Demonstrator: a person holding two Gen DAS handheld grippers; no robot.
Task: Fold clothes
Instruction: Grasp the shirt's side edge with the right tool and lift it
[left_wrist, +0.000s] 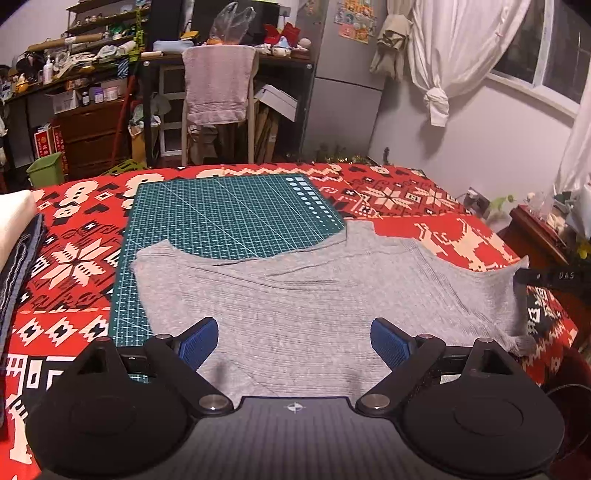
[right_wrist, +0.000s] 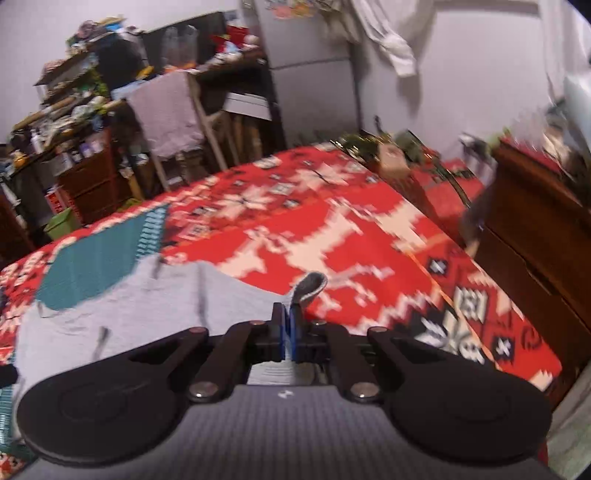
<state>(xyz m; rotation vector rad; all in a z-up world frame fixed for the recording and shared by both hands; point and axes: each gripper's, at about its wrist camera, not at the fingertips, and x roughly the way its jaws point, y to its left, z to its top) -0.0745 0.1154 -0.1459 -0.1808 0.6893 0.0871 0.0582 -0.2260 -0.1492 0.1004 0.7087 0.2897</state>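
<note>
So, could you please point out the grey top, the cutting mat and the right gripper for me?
Grey top (left_wrist: 303, 295), left wrist view, middle of the flat fabric.
Cutting mat (left_wrist: 229, 218), left wrist view, bare green grid beyond the top.
Right gripper (right_wrist: 288, 325), right wrist view, between the closed fingertips pinching the top's edge.

Both wrist views low over table, facing far wall; share grey garment (left_wrist: 314, 295); right view blurred.

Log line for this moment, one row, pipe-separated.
stage: fold begun | left gripper: open over grey garment | right gripper: shut on garment edge, lifted | surface: cutting mat, red blanket
</note>
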